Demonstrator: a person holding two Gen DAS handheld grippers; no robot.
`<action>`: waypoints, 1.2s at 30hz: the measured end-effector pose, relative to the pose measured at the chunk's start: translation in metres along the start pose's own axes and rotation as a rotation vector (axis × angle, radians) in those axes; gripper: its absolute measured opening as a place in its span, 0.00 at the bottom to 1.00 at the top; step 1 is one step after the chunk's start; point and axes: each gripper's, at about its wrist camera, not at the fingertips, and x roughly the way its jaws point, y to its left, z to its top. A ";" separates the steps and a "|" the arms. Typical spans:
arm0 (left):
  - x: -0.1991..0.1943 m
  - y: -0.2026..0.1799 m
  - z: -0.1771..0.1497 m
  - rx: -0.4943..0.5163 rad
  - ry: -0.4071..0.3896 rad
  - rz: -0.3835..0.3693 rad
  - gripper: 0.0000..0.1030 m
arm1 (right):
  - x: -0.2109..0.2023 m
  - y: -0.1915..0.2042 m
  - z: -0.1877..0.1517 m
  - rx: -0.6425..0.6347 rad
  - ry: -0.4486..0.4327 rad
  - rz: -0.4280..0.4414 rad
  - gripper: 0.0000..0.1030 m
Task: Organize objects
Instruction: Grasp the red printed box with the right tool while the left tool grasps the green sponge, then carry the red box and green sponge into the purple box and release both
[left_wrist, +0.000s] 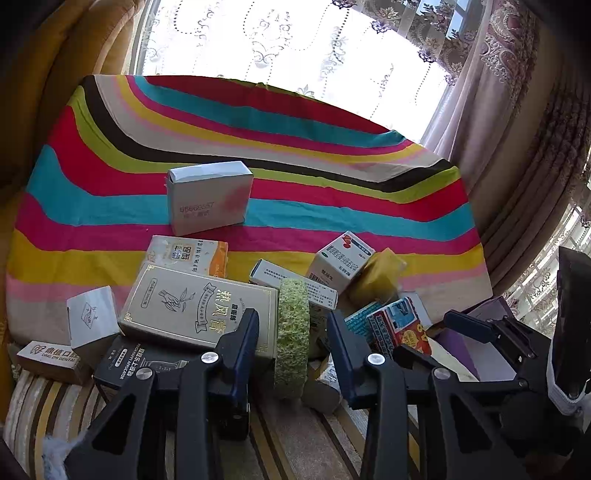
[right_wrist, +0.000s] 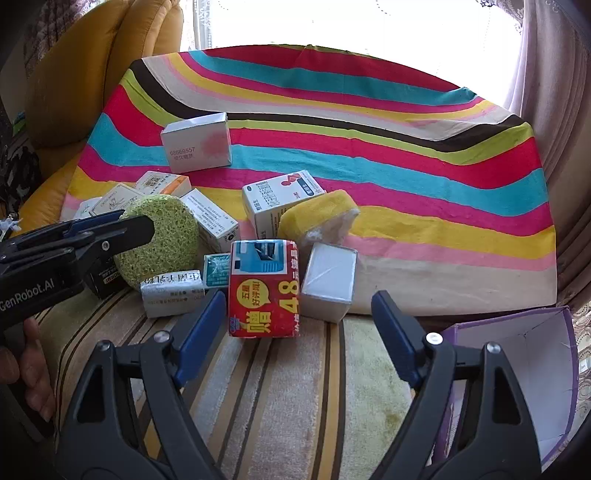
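Nearest the lens in the left wrist view, the left gripper (left_wrist: 291, 332) is seen with its blue-padded jaws partly open on either side of a round green sponge (left_wrist: 291, 339) standing on edge; whether the pads press on the sponge cannot be told, since its lower edge is hidden behind the jaw arms. In the right wrist view the right gripper (right_wrist: 299, 317) is held wide open and empty, its tips just short of a red carton (right_wrist: 264, 288) with glossy printed faces. A plain white box (right_wrist: 330, 282) is seen touching that carton's right side. Behind these, a yellow sponge (right_wrist: 317, 218) with a frayed white end is leaned against a white and blue medicine box (right_wrist: 277, 201). Small cardboard boxes are piled together near the edge of a striped cloth (right_wrist: 406, 155), several half covered by their neighbours, their print too small to read. A grey-white box (right_wrist: 197, 147) is set upright further back, apart from the pile. At the lower right a purple open-topped box (right_wrist: 517, 369) is cut off by the frame edge; its white inside is only partly shown, and no contents can be made out. A striped fuzzy mat (right_wrist: 277, 387) lies beneath the grippers.
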 end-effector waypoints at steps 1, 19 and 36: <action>0.001 -0.001 0.001 0.007 0.000 0.005 0.37 | 0.002 0.001 0.001 -0.004 0.004 0.001 0.78; -0.027 -0.015 0.000 0.053 -0.134 0.017 0.17 | -0.012 -0.002 -0.005 0.010 -0.067 0.031 0.44; -0.021 -0.097 0.004 0.188 -0.173 -0.167 0.17 | -0.055 -0.103 -0.047 0.382 -0.118 -0.012 0.44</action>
